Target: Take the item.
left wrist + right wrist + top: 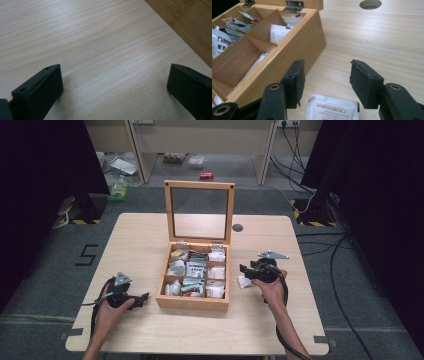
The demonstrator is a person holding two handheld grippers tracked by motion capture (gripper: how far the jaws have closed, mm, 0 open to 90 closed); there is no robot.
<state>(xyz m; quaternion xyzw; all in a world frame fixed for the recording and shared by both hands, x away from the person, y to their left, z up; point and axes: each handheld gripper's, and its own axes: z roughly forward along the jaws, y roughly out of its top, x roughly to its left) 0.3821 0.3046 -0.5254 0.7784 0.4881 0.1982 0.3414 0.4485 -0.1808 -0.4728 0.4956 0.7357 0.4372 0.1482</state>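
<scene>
Tabletop scene from above. A light wooden table (150, 240) carries an open wooden box (192, 301) at its centre; the glass-paned lid (200, 212) stands upright at the box's 12 o'clock edge, hinged there by two metal hinges (292, 6). Inner dividers split the box into compartments holding assorted packets (196, 269), white and coloured. A round cable hole (238, 227) lies at about 1 o'clock from the box.

Right gripper (243, 269): held at 3 o'clock of the box, jaws pointing toward the box wall. In the right gripper view its jaws stand apart, and nothing is pinched between the pads (294, 85). A white sachet (333, 108) lies flat on the table just beside the box's outer wall, below and between the two jaws; whether either pad touches it cannot be told. From above, the same sachet (244, 282) shows just at the gripper's nose, outside the box.

Left gripper (145, 296): held at 9 o'clock of the box, low on the table, pointing toward the box. In the left gripper view its jaws are spread wide over bare tabletop, with the box wall (190, 22) at the upper right corner.
</scene>
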